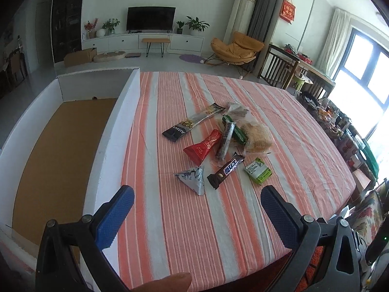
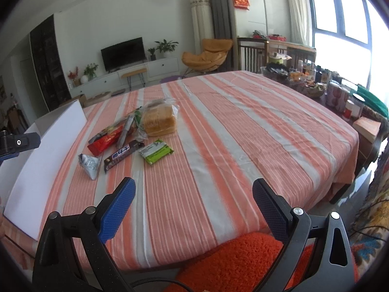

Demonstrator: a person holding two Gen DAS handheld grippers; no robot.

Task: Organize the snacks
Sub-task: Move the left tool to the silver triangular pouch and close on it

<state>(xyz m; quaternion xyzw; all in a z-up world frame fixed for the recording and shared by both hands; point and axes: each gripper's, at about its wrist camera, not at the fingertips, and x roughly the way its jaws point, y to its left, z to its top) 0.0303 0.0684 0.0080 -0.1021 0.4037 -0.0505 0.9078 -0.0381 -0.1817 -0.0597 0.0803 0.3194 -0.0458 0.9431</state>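
Several snacks lie in a loose pile on the striped tablecloth (image 1: 218,219): a grey triangular pack (image 1: 193,178), a brown chocolate bar (image 1: 226,169), a green-white pack (image 1: 259,171), a red pack (image 1: 204,146), a long black-and-silver pack (image 1: 192,122) and bagged bread (image 1: 257,136). A white box (image 1: 114,131) with a brown floor stands at the table's left. My left gripper (image 1: 197,204) is open and empty, just short of the triangular pack. My right gripper (image 2: 193,194) is open and empty near the front edge, right of the snacks (image 2: 155,154). The left gripper's body shows at the right view's left edge (image 2: 19,143).
An orange fuzzy cushion (image 2: 243,260) sits below the front table edge. Jars, bowls and bottles (image 2: 316,82) crowd the far right side beyond the table. The box wall (image 2: 48,150) borders the snacks on the left.
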